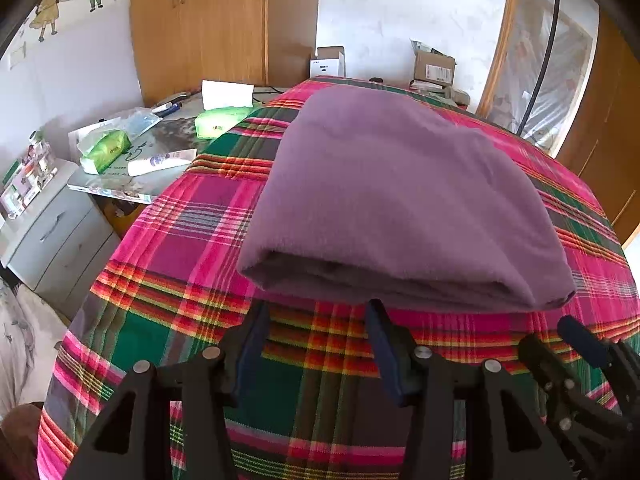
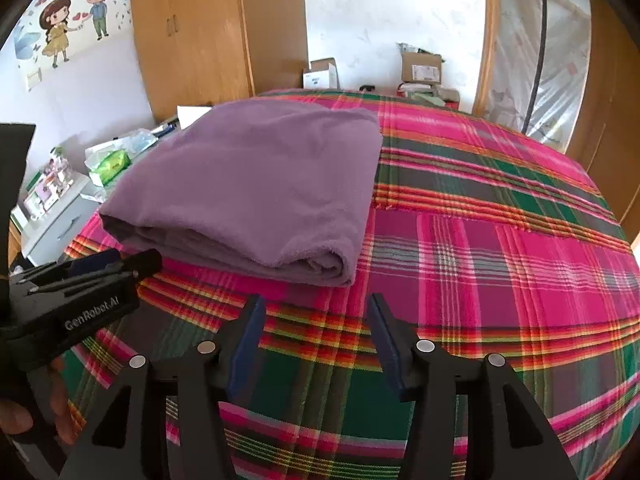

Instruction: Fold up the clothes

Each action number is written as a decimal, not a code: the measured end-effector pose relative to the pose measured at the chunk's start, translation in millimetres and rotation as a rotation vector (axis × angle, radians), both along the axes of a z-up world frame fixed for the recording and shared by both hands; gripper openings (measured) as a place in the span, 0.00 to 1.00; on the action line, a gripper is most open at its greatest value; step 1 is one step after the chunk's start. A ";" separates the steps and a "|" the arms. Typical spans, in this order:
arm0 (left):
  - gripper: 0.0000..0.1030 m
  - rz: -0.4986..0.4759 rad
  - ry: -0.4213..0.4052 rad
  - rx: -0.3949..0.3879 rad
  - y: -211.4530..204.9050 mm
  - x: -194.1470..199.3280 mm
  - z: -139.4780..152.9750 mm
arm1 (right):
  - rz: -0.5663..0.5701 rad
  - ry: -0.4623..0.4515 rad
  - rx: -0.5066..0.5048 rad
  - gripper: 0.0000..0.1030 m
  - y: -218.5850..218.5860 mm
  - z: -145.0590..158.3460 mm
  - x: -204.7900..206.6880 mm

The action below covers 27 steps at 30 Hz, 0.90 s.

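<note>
The purple cloth [image 1: 400, 192] lies folded into a thick, flat rectangle on the plaid bed [image 1: 192, 248]. Its fabric is soft and fleecy, plain in colour. The near edge faces me, showing stacked layers and a rounded fold at the right corner. From my right side it [image 2: 256, 184] sits left of centre, its top smooth with faint creases.

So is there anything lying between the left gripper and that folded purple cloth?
Nothing but bare plaid bedcover. In the left wrist view, the left gripper, jaws open, sits just short of the folded purple cloth.
</note>
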<state>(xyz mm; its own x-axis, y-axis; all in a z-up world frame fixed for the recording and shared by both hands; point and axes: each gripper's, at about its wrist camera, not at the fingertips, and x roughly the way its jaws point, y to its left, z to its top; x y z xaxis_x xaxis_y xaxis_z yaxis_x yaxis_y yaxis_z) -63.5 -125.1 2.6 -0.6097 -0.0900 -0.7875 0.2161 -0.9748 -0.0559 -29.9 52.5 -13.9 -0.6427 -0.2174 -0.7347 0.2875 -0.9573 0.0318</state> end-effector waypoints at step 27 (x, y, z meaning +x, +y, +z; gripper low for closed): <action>0.57 -0.026 0.014 -0.040 5.2 -3.3 -2.6 | -0.023 -0.050 0.057 0.70 -4.2 -10.8 -17.5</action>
